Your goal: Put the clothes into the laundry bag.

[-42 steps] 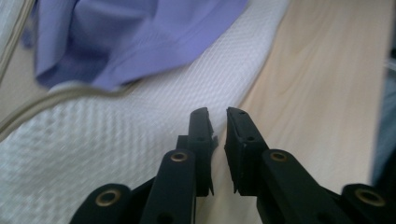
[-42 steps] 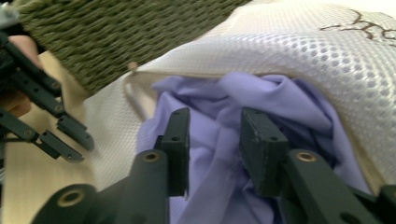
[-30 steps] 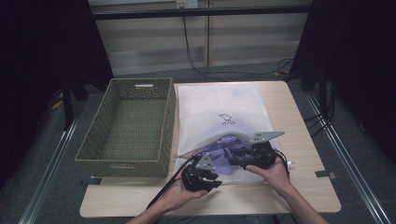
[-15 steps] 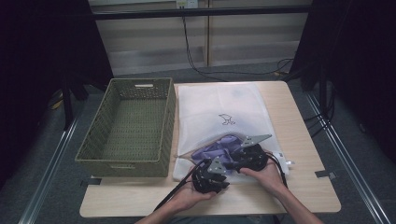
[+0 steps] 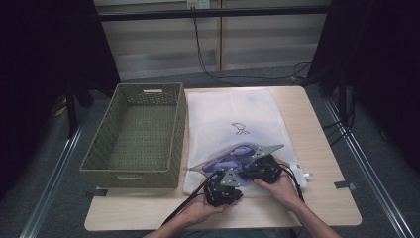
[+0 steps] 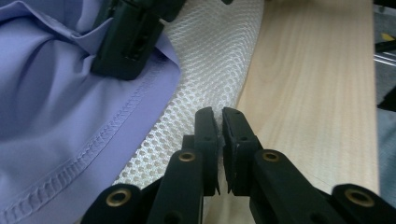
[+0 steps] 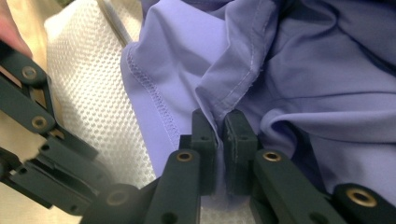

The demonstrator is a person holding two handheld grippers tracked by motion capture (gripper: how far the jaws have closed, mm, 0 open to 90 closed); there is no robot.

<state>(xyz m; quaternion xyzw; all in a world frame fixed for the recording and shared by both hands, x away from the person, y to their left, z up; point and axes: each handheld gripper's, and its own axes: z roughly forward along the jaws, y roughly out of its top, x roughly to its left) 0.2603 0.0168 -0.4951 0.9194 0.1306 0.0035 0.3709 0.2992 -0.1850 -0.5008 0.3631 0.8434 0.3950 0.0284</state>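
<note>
A white mesh laundry bag (image 5: 237, 114) lies flat on the table, with a purple cloth (image 5: 229, 161) bunched at its near open end. My left gripper (image 5: 227, 176) has just closed and is shut on the bag's mesh edge (image 6: 205, 93), with netting pinched between its pads. My right gripper (image 5: 245, 167) has just been closing and is shut on a fold of the purple cloth (image 7: 289, 70). In the left gripper view the right gripper's black finger (image 6: 126, 42) rests on the cloth (image 6: 56, 116). The left gripper's linkage (image 7: 42, 154) shows at the left of the right gripper view, over the mesh (image 7: 88, 93).
An empty green wicker basket (image 5: 129, 176) stands on the left part of the wooden table (image 5: 322, 198), touching the bag's left side. Cables trail from both grippers toward the table's near edge. Bare wood lies right of the bag.
The right gripper has sunk a little and slid left onto the purple cloth. Both hands have drawn closer together at the bag's near end.
</note>
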